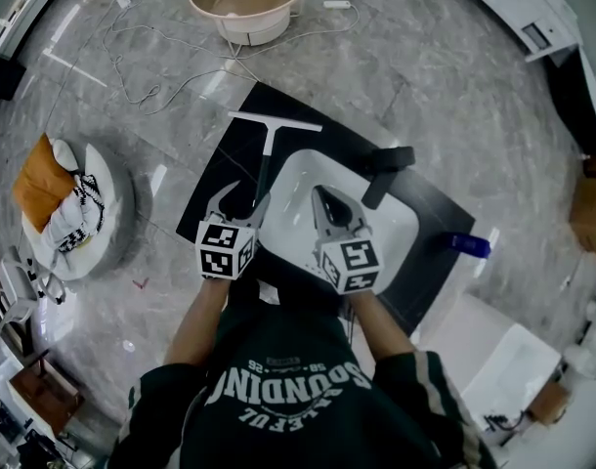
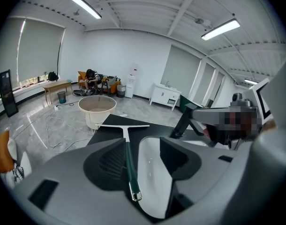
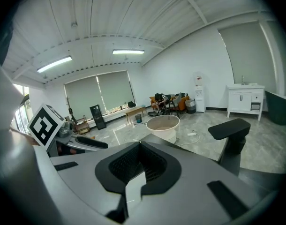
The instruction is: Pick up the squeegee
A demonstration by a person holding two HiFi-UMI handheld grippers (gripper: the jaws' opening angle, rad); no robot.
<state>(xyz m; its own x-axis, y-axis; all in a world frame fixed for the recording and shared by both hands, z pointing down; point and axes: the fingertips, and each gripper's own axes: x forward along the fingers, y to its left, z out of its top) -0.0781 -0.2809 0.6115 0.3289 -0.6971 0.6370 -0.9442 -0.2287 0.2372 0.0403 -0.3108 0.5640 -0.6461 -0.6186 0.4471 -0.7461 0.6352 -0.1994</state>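
Squeegee [image 1: 267,154] with slim dark green handle and long white blade, lying flat on black countertop [image 1: 234,154], blade toward 12 o'clock, metal loop toward 6 o'clock, at 9 o'clock of white basin [image 1: 396,233]

The grey left gripper [image 2: 142,146] stands with jaws apart. A green-handled, white-bladed squeegee [image 2: 128,161] lies between them, blade toward twelve o'clock.

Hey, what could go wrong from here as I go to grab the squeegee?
The handle of the squeegee sits off-centre in the open left hand-held gripper, close to one jaw, so closing may shove it sideways. It lies right beside the white sink, so a nudge might tip it in. The grip would land near the metal loop, far from the blade, which may droop.
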